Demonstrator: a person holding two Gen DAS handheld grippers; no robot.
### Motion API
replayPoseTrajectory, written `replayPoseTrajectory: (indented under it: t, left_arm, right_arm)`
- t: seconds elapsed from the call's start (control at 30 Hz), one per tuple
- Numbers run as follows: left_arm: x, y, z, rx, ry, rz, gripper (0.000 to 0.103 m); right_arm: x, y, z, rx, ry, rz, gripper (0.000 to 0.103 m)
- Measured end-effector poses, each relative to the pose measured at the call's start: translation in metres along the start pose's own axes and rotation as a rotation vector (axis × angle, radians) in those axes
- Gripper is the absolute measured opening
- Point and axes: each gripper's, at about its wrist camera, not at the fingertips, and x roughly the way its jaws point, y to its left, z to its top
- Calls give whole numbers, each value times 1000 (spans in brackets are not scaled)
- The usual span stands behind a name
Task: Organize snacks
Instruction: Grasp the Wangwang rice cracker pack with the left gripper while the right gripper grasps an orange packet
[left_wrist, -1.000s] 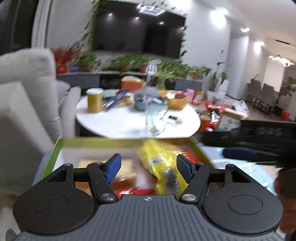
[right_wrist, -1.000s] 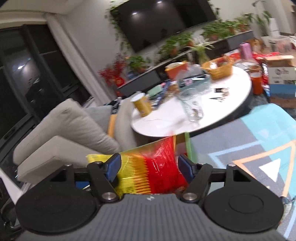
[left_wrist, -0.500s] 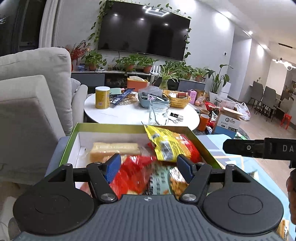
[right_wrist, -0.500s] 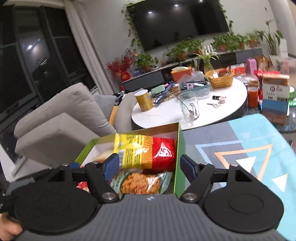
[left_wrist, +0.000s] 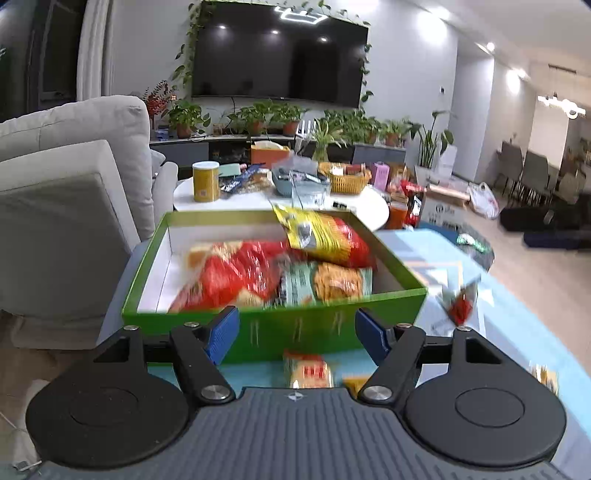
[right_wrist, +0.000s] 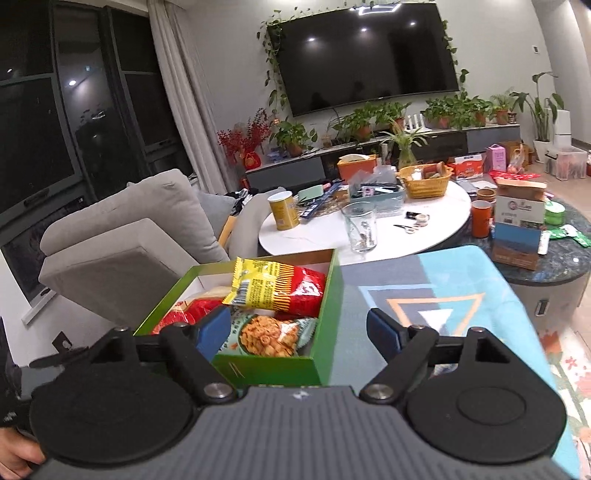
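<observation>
A green box (left_wrist: 280, 325) stands on a blue patterned cloth and holds several snack bags. A yellow-and-red bag (left_wrist: 321, 236) lies on top at the back right, a red bag (left_wrist: 229, 273) at the left, a teal cracker bag (left_wrist: 325, 282) at the front. The box (right_wrist: 325, 295) and yellow-and-red bag (right_wrist: 277, 288) also show in the right wrist view. My left gripper (left_wrist: 297, 334) is open and empty in front of the box. Loose snacks (left_wrist: 308, 371) lie just below it. My right gripper (right_wrist: 297, 334) is open and empty, over the box's near right corner.
A small red-and-clear packet (left_wrist: 458, 304) lies on the cloth right of the box. A grey sofa (left_wrist: 66, 206) stands at the left. A white round table (right_wrist: 369, 229) with a glass (right_wrist: 360, 229), a yellow can (right_wrist: 282, 210) and a basket stands behind.
Both grippers have pulled back from the box. The right gripper let go of the yellow-and-red bag, which now lies in the box. The left view now shows the box's front wall.
</observation>
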Motion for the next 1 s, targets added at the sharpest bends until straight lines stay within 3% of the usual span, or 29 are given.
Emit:
replayPoseTrajectory:
  t: [0.27,0.63,0.87,0.93,1.0]
  left_arm:
    - [-5,-7,-24,12,59,-1,67]
    - [21,-15,-41,44,152,11,67]
    - [40,-16,-48,45,198,16,67]
    - [42,-13,-49,26,194,6,59]
    - [44,-10,-50,22,210,8,38]
  right_arm:
    - [-26,-16,-8,56,-33,-15,48]
    - [9,0,-52,61,106,36,48]
    - [25,13,-71,20,155,11,48]
    - [26,15,-73,13,161,7,48]
    - [29,18,-76,10,170,5,48]
